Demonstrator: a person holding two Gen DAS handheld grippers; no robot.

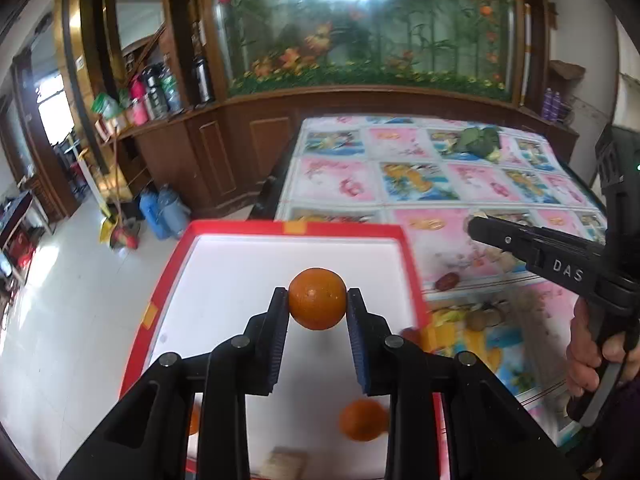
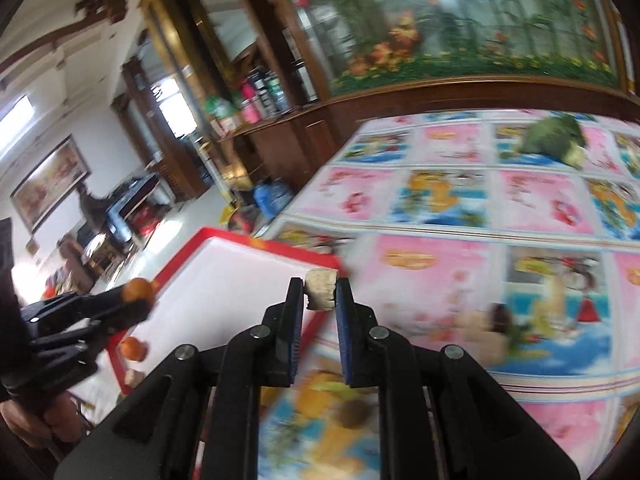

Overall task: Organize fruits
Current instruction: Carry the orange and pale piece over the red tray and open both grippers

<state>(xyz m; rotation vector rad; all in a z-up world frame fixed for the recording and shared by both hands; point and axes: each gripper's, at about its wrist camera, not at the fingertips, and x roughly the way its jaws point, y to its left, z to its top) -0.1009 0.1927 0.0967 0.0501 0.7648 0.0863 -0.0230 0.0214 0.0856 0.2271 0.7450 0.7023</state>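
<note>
Big wood-panelled room, a flowered glass case along the back wall, and in front of me the table [image 1: 420, 184] under its cartoon-print cloth. At the table's near-left corner sits the red-rimmed tray [image 1: 408, 264] with its white floor, and that is where everything is headed. My left claw [image 1: 318, 300] is clenched on an orange [image 1: 317, 298], held above the tray's middle, so the drop is straight down from here. Another orange [image 1: 362, 420] already lies on the tray floor nearer me, a little to the right. My right claw [image 2: 320, 292] grips a small pale chunk [image 2: 320, 290], what fruit I cannot tell, and it hangs right over the tray's right rim, so it needs a short move left. I'd say the left hand is better placed to release first.
</note>
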